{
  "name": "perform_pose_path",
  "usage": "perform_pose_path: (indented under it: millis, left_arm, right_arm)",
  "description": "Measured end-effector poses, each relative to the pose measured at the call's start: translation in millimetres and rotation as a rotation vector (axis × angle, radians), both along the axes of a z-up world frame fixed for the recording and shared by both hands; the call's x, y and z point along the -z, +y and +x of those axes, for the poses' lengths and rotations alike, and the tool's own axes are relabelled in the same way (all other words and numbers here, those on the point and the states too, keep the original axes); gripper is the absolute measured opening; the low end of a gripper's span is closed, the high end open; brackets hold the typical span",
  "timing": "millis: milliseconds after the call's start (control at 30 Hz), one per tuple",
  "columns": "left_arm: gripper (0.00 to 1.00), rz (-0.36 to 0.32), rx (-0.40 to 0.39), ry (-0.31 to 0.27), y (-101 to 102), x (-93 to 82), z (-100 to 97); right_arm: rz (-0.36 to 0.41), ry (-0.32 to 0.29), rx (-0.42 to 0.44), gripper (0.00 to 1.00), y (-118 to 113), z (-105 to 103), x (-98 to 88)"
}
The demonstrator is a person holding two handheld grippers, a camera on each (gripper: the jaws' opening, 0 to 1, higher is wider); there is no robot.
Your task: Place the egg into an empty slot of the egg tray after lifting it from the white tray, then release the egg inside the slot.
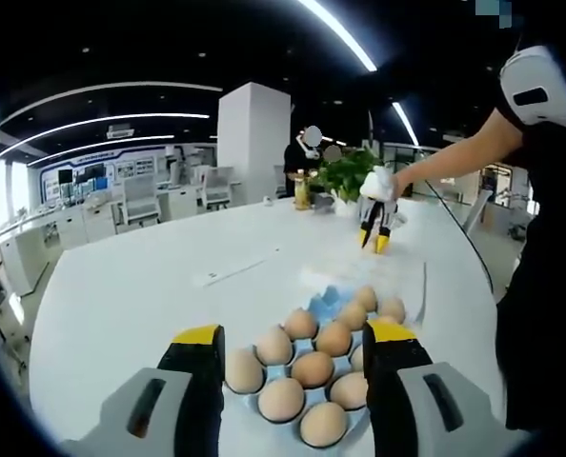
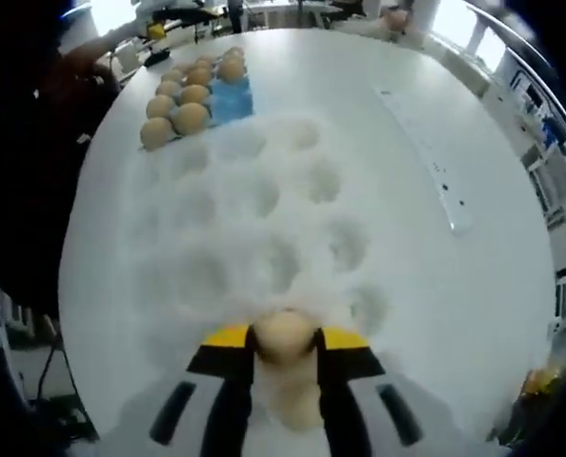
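Eggs (image 1: pixel 312 369) in the egg tray (image 1: pixel 323 303) on the table (image 1: pixel 150 286), white tray (image 2: pixel 254 200) just beside it.

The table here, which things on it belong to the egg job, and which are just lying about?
Job:
- egg in the right gripper
- white tray
- blue egg tray holding eggs
- left gripper, open over it

Lying about:
- potted plant
- bottle
- long strip on the table

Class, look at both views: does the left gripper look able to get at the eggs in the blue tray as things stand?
Probably yes. The left gripper stands open just above the blue tray, its jaws either side of the eggs, with nothing between them.
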State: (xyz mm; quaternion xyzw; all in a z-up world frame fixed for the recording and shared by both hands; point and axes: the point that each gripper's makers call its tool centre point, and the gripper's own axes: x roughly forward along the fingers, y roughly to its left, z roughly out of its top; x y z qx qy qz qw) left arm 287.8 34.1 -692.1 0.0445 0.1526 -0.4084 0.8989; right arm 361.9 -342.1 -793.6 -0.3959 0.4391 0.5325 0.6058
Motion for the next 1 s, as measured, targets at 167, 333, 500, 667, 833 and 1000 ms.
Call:
perform_pose_path:
  millis: [167,333,500,667,833,1000]
  left_arm:
    - [0.59,0.001,-0.001,0.003,1.5,1.4,-0.4]
    - [0.59,-0.001,-0.003,0.005,2.1,2.3,-1.3]
    - [0.59,-0.002,0.0,0.003,0.7,2.1,-2.1]
    - [0.59,-0.004,0.003,0.0,-0.7,0.9,-2.5]
    - [0.59,-0.003,0.004,-0.001,-1.5,1.1,-2.4]
    - [0.59,-0.005,0.007,-0.001,-2.8,1.4,-2.6]
  right_arm:
    - [0.027,-0.024,0.062,0.25,-1.1,1.3,-6.9]
    - [0.043,-0.055,0.064,0.25,-0.7,6.3,-23.1]
    - [0.079,-0.073,0.073,0.25,4.6,8.2,-36.5]
    - [0.076,-0.081,0.066,0.25,7.1,5.3,-37.0]
    - [0.096,-0.073,0.072,0.25,13.7,2.7,-41.6]
    - [0.131,-0.07,0.051,0.25,31.7,-0.5,-45.7]
